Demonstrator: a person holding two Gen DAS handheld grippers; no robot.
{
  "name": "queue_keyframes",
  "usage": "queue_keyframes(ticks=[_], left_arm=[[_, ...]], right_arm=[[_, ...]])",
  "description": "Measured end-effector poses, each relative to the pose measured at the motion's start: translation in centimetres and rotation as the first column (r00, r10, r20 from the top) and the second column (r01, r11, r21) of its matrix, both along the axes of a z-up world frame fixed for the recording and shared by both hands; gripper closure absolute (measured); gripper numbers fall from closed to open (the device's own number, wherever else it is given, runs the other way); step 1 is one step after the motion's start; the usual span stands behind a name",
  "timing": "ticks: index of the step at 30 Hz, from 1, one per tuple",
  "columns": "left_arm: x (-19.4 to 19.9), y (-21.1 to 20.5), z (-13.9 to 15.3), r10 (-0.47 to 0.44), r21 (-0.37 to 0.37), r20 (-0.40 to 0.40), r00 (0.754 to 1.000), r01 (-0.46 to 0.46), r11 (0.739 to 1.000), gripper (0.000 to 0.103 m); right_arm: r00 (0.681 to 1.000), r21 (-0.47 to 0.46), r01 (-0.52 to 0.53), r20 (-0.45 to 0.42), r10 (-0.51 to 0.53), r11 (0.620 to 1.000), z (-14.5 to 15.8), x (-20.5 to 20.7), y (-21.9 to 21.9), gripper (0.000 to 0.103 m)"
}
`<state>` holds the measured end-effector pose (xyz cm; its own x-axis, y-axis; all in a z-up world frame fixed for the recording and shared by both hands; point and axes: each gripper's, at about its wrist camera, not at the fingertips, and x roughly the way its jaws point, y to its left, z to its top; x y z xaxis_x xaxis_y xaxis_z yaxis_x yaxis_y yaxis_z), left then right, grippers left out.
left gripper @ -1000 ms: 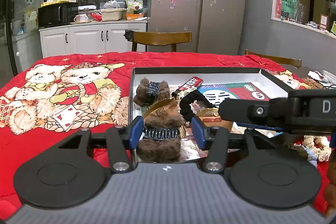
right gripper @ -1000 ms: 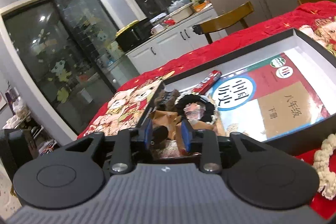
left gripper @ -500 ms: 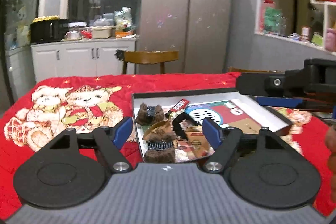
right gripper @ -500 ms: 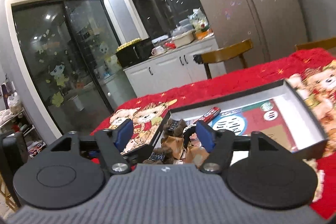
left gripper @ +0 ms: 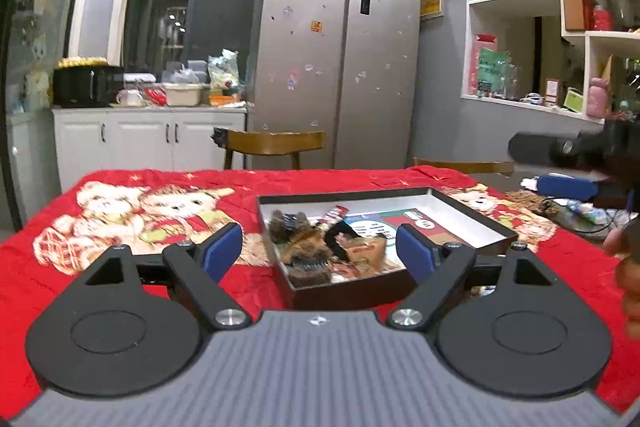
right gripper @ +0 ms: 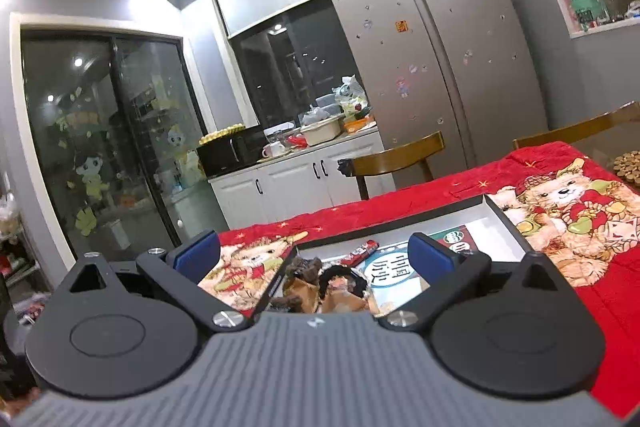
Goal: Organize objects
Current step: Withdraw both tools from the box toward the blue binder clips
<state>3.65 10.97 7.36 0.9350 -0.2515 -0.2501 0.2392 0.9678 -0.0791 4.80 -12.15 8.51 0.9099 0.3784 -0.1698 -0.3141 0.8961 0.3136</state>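
both tongs, left (left gripper: pixel 320 251) and right (right gripper: pixel 316 259), stand wide and empty, just opened, above the box (left gripper: pixel 340 293) of clips (left gripper: pixel 308 259) ahead.

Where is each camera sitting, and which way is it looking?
Left wrist: rides the left gripper, looks across the red tablecloth at the box; its own open fingers, the right gripper and a hand show.
Right wrist: rides the right gripper, tilted, looks over the box towards the kitchen; only its open fingers show.
Shared: box, fridge, chair.
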Motion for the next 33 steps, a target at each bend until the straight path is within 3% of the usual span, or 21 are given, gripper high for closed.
queue_keyframes(ticks=[3,7,12,17,21,31,33], left_arm=[[-0.3,-0.3,-0.6,-0.042,0.006,-0.012,0.999,0.042,0.999,0.016],[0.1,-0.7,-2.2,-0.103,0.009,-0.111,0.988,0.105,0.994,0.016],[0.3,-0.7,-4.2,-0.077,0.061,-0.183,0.980,0.089,0.994,0.016],[1.1,-0.2,-4.9,-0.057,0.036,-0.216,0.975,0.067,0.997,0.016],[1.5,-0.8,-5.4,-0.067,0.083,-0.224,0.972,0.087,0.993,0.016],[2.9,-0.7,-6.2,-0.070,0.064,-0.308,0.949,0.094,0.994,0.018],[3.2,-0.8,-6.4,-0.060,0.067,-0.328,0.943,0.086,0.994,0.026]], right_arm=[[1.000,-0.019,-0.013,-0.005,0.013,1.000,-1.1,-0.5,0.6,0.000],[1.000,-0.041,-0.025,-0.011,0.024,0.999,-2.7,-1.6,1.3,0.000],[0.999,-0.075,-0.050,-0.003,0.050,0.996,-4.1,-1.6,1.9,0.000],[0.989,-0.052,-0.082,-0.129,0.075,0.995,-5.8,-0.6,2.0,0.002],[0.970,-0.056,-0.133,-0.212,0.118,0.990,-6.9,0.1,2.5,0.008],[0.947,-0.084,-0.153,-0.296,0.122,0.985,-8.1,1.0,3.5,0.010],[0.948,-0.107,-0.147,-0.299,0.109,0.983,-8.0,1.3,3.7,0.010]])
